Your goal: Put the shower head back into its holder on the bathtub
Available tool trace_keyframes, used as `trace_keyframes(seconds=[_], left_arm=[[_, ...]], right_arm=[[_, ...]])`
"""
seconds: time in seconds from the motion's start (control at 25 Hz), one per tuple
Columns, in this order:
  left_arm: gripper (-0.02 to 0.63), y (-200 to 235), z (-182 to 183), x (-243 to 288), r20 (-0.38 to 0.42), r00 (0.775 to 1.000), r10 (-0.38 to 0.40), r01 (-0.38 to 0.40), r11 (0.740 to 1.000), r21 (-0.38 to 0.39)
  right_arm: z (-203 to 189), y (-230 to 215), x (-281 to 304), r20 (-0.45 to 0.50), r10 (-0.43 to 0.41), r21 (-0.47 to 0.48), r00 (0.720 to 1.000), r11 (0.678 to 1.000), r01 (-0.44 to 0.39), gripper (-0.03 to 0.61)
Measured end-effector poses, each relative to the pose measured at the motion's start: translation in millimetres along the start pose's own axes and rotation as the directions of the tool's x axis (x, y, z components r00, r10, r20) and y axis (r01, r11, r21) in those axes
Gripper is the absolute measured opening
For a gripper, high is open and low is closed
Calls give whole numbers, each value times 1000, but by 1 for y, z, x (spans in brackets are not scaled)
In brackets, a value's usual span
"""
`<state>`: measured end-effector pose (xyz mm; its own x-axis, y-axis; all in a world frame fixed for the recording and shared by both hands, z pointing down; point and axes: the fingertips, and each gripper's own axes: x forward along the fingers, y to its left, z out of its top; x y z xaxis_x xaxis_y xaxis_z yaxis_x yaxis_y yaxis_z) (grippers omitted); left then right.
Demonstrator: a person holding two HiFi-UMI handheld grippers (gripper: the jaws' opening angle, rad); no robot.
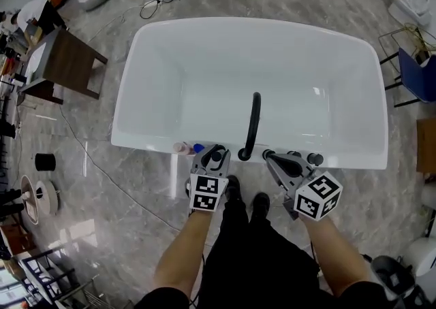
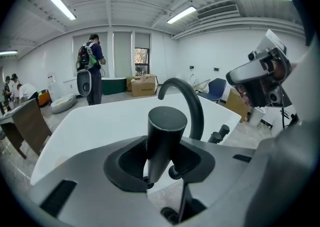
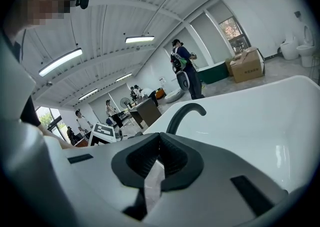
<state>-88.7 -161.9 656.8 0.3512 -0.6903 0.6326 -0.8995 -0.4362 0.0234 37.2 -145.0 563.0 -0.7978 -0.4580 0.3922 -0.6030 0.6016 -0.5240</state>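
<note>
Fingers (image 2: 127,163) of the left gripper (image 1: 215,156) are part way apart and clamped on one black shower head (image 2: 164,138), a pad pressing on each side of its tapered body. It stands upright between them, flat wide end up and narrow end down, over the near rim of the single white bathtub (image 1: 272,28) and just left of the foot of the one curved black spout (image 1: 253,124). A thin dark line runs down from its narrow end (it could be the hose; I cannot tell). Its holder cannot be made out in any view.

On the right gripper (image 1: 283,161) the fingers (image 3: 135,161) are pressed together with nothing between them, pointing at the rim to the right of the spout, beside one black knob (image 1: 315,158).

Two marker cubes show in the head view, one per gripper, each printed with black and white square patterns and no letters. Left of the left gripper, two small things sit on the rim, one pink (image 1: 180,147) and one blue (image 1: 198,148), too small to identify.

Beyond the tub stands one person with a backpack (image 2: 91,68), near one cardboard box (image 2: 142,85) whose print is too small to read
</note>
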Motion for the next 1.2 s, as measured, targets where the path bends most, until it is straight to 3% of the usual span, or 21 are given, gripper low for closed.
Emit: trace_keyframes(seconds=[0.28, 0.76, 1.2], left_arm=[[149, 2, -21, 13, -42, 999, 16, -17, 1000, -3], [149, 3, -48, 29, -126, 992, 28, -21, 998, 59], [149, 10, -48, 30, -113, 991, 72, -69, 997, 24]], right_arm=[[-9, -3, 1, -10, -6, 10, 1000, 1000, 6, 17], [-21, -6, 4, -32, -20, 27, 999, 999, 21, 17], [-30, -7, -1, -31, -32, 39, 999, 999, 33, 16]])
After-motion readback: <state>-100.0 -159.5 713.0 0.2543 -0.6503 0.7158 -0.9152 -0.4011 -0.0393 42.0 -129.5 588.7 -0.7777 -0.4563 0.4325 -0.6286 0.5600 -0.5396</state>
